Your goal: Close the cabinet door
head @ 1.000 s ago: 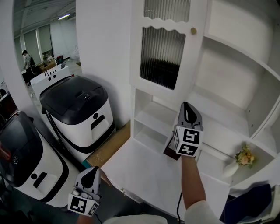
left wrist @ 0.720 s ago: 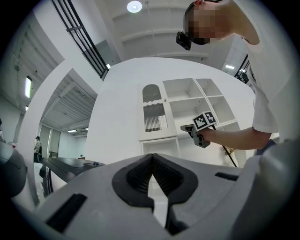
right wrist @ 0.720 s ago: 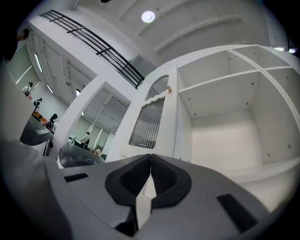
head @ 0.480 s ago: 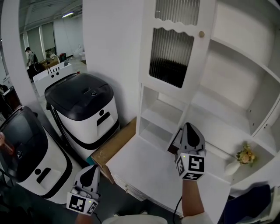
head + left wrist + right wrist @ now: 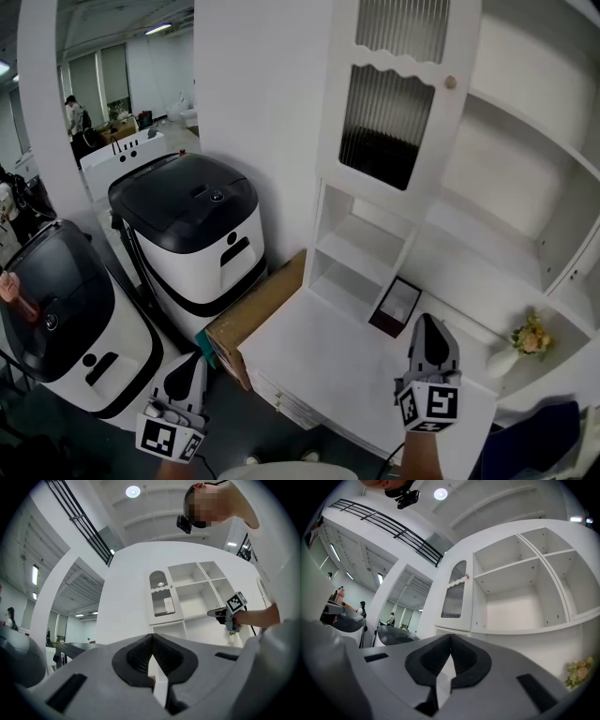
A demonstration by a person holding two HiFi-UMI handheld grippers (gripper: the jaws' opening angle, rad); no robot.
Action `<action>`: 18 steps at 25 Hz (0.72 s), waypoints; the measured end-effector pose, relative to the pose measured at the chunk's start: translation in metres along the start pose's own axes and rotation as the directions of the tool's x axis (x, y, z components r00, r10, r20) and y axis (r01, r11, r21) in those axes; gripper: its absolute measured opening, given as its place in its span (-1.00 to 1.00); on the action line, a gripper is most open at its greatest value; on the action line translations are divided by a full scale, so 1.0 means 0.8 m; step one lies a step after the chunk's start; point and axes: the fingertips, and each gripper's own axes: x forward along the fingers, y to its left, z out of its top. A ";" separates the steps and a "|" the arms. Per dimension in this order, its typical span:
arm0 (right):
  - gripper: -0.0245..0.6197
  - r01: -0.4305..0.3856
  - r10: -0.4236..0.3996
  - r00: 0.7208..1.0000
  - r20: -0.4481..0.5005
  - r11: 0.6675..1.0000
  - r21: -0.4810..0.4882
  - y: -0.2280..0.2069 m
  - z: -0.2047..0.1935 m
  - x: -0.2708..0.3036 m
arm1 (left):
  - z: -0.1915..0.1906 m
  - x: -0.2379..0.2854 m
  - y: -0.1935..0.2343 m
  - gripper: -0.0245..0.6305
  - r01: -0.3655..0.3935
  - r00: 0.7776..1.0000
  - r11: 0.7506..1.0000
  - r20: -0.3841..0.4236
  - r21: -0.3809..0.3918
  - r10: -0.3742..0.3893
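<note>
Hovering in front of the cabinet (image 5: 506,169), both tools pointed toward it. The left hand-held gripper (image 5: 193,361) hung off the cabinet's left front corner, over the floor. Its jaws were clenched together with nothing between them. The right hand-held gripper (image 5: 427,324) sat over the front edge of the cabinet's desk (image 5: 319,356), toward the cabinet's right half. It was likewise clenched and empty, touching nothing.

Farther in on that desk, a small dark-rimmed box (image 5: 396,307) lay near the foot of the cabinet's lower left shelves. A white vase with yellow flowers (image 5: 521,343) stood at the cabinet's right end, well apart from the box.

Above them, the cabinet door (image 5: 392,122), white with a ribbed glass pane, covered the cabinet's upper left compartment. It appeared to lie flush with the frame. Its round knob (image 5: 450,82) sat on the door's right edge, beside the cabinet's open shelves.

A cardboard box (image 5: 255,317) leaned against the cabinet's lower left side. Two white appliances with black lids (image 5: 192,211) stood farther left of the cabinet. Beyond them, people (image 5: 75,114) showed far off in the room.
</note>
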 end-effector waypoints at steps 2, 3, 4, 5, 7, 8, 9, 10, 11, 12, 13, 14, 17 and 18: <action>-0.92 0.008 -0.008 1.000 -0.005 1.000 -0.002 0.001 0.002 -0.015 | 0.002 -0.006 0.004 -0.91 -0.005 1.000 1.000 0.002 -0.001 0.005; -0.92 0.012 -0.012 1.000 -0.008 1.000 -0.001 0.002 0.003 -0.021 | 0.003 -0.009 0.006 -0.91 -0.009 1.000 1.000 0.003 -0.003 0.009; -0.92 0.015 -0.015 1.000 -0.012 1.000 0.002 0.004 0.003 -0.026 | 0.004 -0.013 0.008 -0.91 -0.013 1.000 1.000 0.003 -0.005 0.013; -0.92 0.016 -0.016 1.000 -0.015 1.000 0.004 0.006 0.002 -0.030 | 0.003 -0.016 0.010 -0.91 -0.016 1.000 1.000 0.001 -0.007 0.016; -0.92 0.017 -0.017 1.000 -0.024 1.000 0.005 0.010 0.000 -0.035 | 0.002 -0.023 0.013 -0.91 -0.023 1.000 1.000 -0.001 -0.015 0.023; -0.92 0.018 -0.018 0.999 -0.027 1.000 0.004 0.012 0.000 -0.036 | 0.001 -0.026 0.014 -0.91 -0.025 1.000 0.999 -0.003 -0.019 0.025; -0.92 0.020 -0.020 0.999 -0.029 1.000 0.005 0.014 -0.001 -0.037 | 0.000 -0.029 0.015 -0.91 -0.028 1.000 0.999 -0.004 -0.022 0.027; -0.92 0.023 -0.023 0.999 -0.031 1.000 0.007 0.016 -0.001 -0.038 | -0.001 -0.031 0.016 -0.91 -0.029 1.000 0.999 -0.004 -0.023 0.029; -0.92 0.024 -0.023 0.999 -0.032 1.000 0.012 0.018 -0.002 -0.039 | -0.001 -0.032 0.017 -0.91 -0.029 1.000 0.999 -0.003 -0.023 0.028; -0.92 0.021 -0.020 0.999 -0.034 1.000 0.017 0.022 -0.003 -0.038 | -0.002 -0.032 0.018 -0.91 -0.028 1.000 0.999 -0.002 -0.023 0.028; -0.92 0.013 -0.013 0.999 -0.036 1.000 0.020 0.027 -0.005 -0.038 | -0.002 -0.032 0.019 -0.91 -0.027 1.000 0.999 -0.002 -0.022 0.027; -0.92 0.003 -0.002 0.999 -0.037 1.000 0.022 0.033 -0.006 -0.037 | -0.003 -0.033 0.020 -0.91 -0.028 1.000 0.999 -0.003 -0.022 0.028; -0.92 -0.020 0.022 0.999 -0.043 0.999 0.027 0.047 -0.009 -0.036 | -0.004 -0.036 0.023 -0.91 -0.032 0.999 0.999 -0.007 -0.023 0.032; -0.92 -0.027 0.028 0.999 -0.043 0.999 0.030 0.051 -0.009 -0.035 | -0.005 -0.037 0.023 -0.91 -0.033 0.999 0.999 -0.007 -0.024 0.033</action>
